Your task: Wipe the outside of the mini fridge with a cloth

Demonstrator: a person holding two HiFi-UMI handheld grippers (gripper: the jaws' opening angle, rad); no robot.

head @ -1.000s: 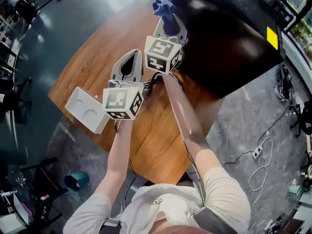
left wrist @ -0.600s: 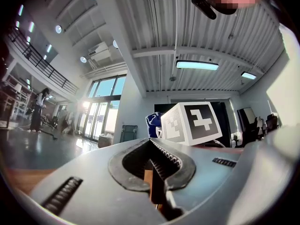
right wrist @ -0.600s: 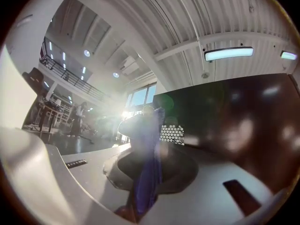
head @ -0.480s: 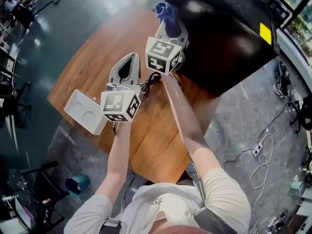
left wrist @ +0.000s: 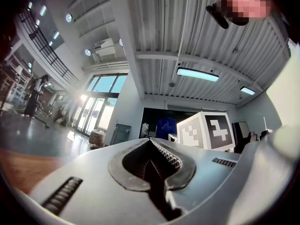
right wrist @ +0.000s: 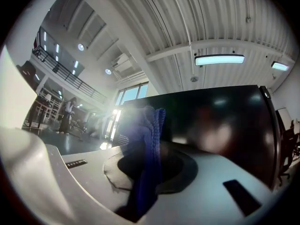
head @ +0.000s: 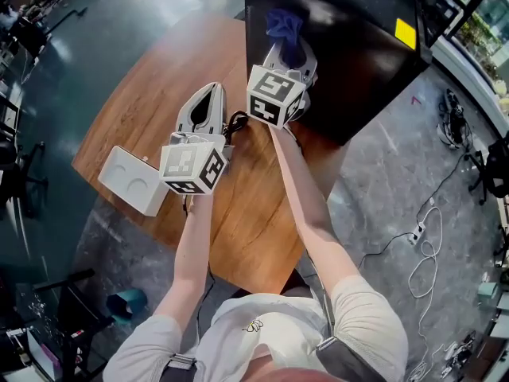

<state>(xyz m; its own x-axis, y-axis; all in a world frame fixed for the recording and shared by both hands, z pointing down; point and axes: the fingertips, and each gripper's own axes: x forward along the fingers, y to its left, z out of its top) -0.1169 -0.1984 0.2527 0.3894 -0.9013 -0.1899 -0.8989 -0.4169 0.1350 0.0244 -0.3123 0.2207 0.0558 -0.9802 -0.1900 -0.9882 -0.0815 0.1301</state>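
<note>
The black mini fridge [head: 358, 62] stands on the round wooden table [head: 159, 94] at the far right. My right gripper [head: 288, 44] is shut on a blue cloth [head: 285, 27], and the cloth lies against the fridge's left face near its top. In the right gripper view the blue cloth [right wrist: 145, 144] hangs between the jaws with the dark fridge [right wrist: 225, 125] right behind it. My left gripper [head: 205, 106] hovers over the table left of the fridge, shut with nothing in it; its closed jaws show in the left gripper view [left wrist: 152, 142].
A white box [head: 134, 181] sits at the table's near left edge. A black cable [head: 237, 126] lies on the table between the grippers. Cables and a power strip [head: 417, 241] lie on the grey floor at the right. A teal bin [head: 126, 302] stands below left.
My right gripper with the blue cloth has moved from the fridge's left edge onto its dark face. The left gripper has barely shifted.
</note>
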